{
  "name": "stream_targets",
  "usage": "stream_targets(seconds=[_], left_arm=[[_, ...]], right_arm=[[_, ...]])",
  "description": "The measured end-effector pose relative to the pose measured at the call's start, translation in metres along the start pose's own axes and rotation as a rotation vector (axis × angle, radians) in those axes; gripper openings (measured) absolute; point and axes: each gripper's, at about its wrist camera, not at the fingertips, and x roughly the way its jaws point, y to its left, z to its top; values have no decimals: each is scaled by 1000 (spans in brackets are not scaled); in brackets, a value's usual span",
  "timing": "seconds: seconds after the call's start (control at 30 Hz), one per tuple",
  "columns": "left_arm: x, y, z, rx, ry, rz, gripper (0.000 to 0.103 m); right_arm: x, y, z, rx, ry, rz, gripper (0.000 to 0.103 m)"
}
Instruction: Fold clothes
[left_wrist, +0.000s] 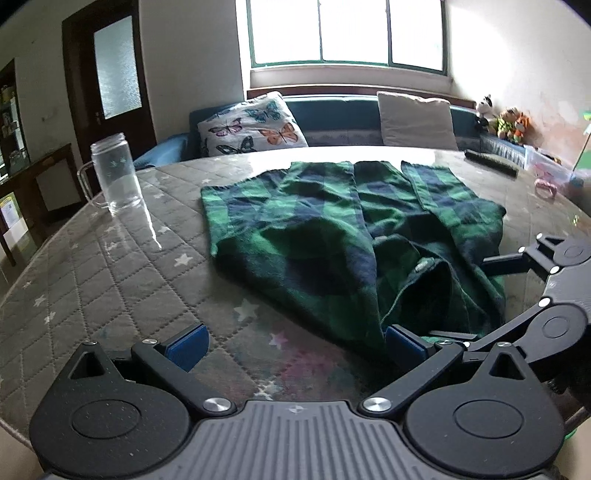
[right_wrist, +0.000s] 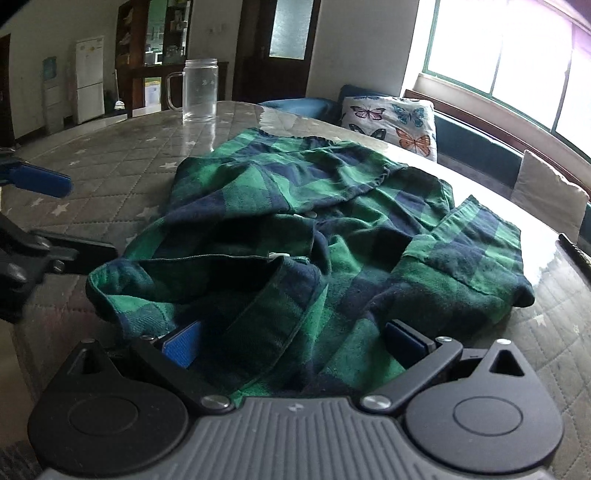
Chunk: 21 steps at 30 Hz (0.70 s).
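Plaid shirt crumpled on table; near hem hides between right gripper spread jaws; left gripper released.

Domestic living room: sofa with cushions under window, fridge, shelves, soft toys.

shirt on table, mug left, sofa behind
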Motion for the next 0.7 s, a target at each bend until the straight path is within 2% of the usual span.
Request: stream_targets(seconds=[0.2, 0.47, 0.7], left_arm=[[24, -5, -6, 32, 56, 16, 103], [26, -1, -9, 41, 69, 14, 103], [32, 0, -11, 39, 80, 15, 103]], right_arm=[[-19, -3, -1, -35, -12, -3, 103], [-49, -12, 3, -53, -63, 4, 103], [-37, -23, -6, -19, -25, -22, 103]])
